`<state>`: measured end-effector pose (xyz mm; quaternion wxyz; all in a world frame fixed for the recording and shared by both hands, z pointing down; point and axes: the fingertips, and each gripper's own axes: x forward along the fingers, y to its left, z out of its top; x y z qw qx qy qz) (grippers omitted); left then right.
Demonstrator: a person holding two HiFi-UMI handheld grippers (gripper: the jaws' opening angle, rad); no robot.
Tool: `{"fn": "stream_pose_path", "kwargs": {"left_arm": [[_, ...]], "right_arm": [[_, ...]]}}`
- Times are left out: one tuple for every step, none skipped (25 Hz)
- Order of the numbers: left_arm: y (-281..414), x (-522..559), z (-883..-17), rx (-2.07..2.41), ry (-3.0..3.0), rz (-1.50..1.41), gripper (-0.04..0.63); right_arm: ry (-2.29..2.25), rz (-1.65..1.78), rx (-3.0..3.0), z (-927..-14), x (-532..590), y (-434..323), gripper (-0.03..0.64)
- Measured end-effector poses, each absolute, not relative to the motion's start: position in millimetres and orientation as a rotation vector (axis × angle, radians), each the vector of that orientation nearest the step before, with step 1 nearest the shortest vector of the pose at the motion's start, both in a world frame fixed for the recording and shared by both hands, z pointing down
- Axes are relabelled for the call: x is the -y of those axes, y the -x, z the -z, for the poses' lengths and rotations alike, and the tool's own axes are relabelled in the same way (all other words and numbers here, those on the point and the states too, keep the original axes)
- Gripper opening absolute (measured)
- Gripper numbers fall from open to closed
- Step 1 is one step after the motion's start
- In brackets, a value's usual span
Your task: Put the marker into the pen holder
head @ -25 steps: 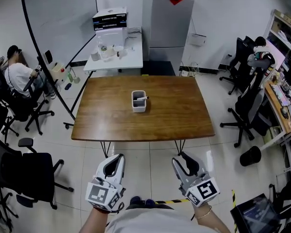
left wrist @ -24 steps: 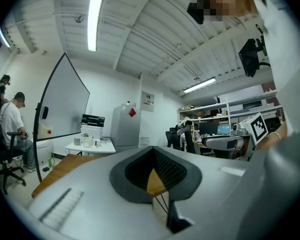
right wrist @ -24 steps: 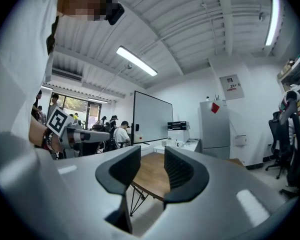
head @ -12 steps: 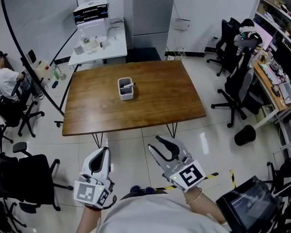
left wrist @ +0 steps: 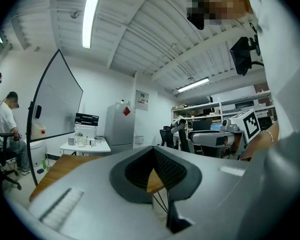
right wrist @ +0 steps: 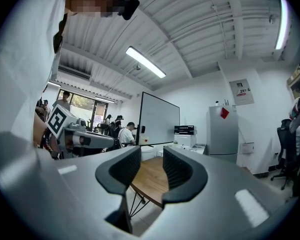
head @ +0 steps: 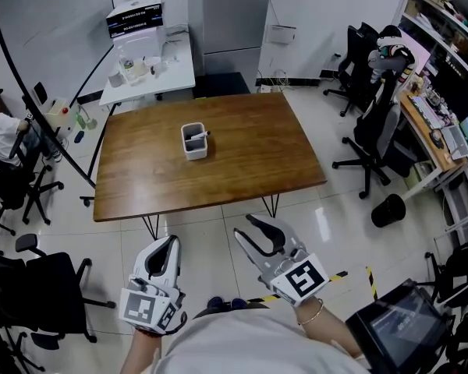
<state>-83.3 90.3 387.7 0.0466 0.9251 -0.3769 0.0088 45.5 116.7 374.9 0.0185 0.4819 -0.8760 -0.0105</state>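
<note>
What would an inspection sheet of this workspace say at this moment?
surface: brown wooden table, carrying only the holder.
job's things: white square pen holder near the table's centre; dark-tipped marker already inside it.
clutter: nothing seen on the table.
grippers: left gripper shut, empty; right gripper open, empty; both short of the table.
cables: nothing seen on the table.
surroundings: black office chair, white side table, whiteboard, black bin.

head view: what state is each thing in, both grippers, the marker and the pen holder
left gripper: jaws together, nothing between them
right gripper: jaws apart, empty
marker: inside the pen holder, leaning against its rim
pen holder: upright on the wooden table, untouched by either gripper
</note>
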Motion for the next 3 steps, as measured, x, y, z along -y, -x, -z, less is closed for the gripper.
{"fn": "stream_pose_path", "kwargs": {"left_arm": [[84.1,-89.1,-388.7,1.147,-2.823,-0.029,0.002],[85.3,-87.7,-389.7,1.144,-2.822,-0.031,0.002],[86.6,-86.3,-390.7,1.143,-2.820,-0.033,0.002]], "right_arm": [[-1.495,0.033,2.718,-375.2,-115.6,-44.1,0.123],[-1.492,0.034,2.716,-375.8,-114.5,-42.5,0.123],[-1.489,0.035,2.714,-376.3,-113.3,-40.8,0.123]]}}
